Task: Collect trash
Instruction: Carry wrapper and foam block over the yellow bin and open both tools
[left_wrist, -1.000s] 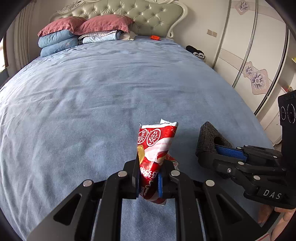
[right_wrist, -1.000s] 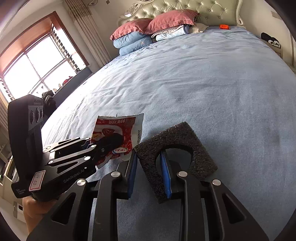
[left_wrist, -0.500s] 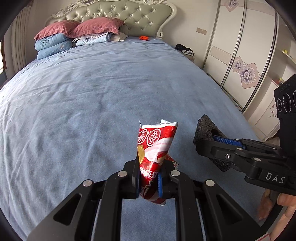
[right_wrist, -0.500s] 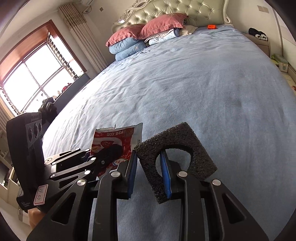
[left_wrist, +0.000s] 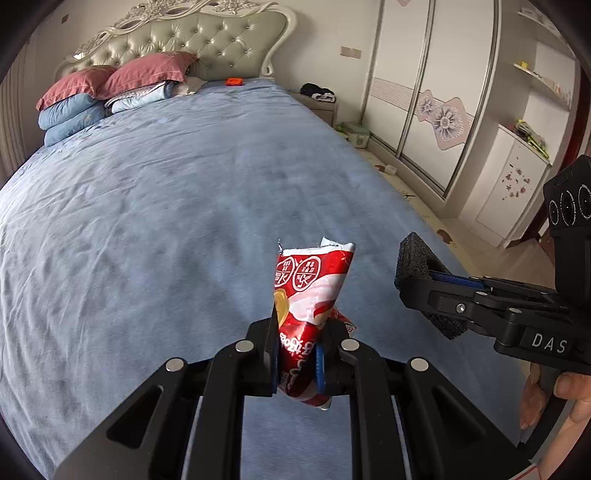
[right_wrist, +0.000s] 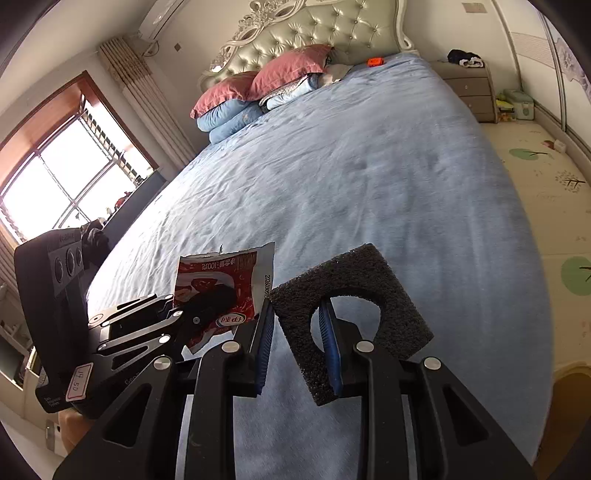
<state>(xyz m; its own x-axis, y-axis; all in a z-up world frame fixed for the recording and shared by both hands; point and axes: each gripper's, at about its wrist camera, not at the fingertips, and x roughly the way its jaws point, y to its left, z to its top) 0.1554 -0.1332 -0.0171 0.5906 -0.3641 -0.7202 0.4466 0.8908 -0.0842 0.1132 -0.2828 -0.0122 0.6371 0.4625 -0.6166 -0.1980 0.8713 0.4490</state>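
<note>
A crumpled red and white snack wrapper (left_wrist: 308, 295) stands up between the pads of my left gripper (left_wrist: 295, 363), which is shut on it above the blue bed (left_wrist: 166, 206). To its right my right gripper (left_wrist: 439, 280) holds a black foam block (left_wrist: 413, 258). In the right wrist view my right gripper (right_wrist: 295, 347) is shut on one side of the foam block (right_wrist: 354, 291), one finger passing through its round hole. The wrapper (right_wrist: 225, 284) and my left gripper (right_wrist: 184, 325) show at the left there.
Pink and blue pillows (left_wrist: 110, 92) lie stacked by the tufted headboard (left_wrist: 192, 40), with a small orange object (left_wrist: 233, 81) near them. A wardrobe (left_wrist: 443, 96) lines the right wall, a nightstand (right_wrist: 469, 92) beside the bed. Patterned floor mat (right_wrist: 546, 206) runs along the bed's right side. A window (right_wrist: 62, 184) is left.
Both grippers have drawn back from the headboard along the bed, each keeping its hold. More of the wardrobe, floor and nightstand has come into view on the right.
</note>
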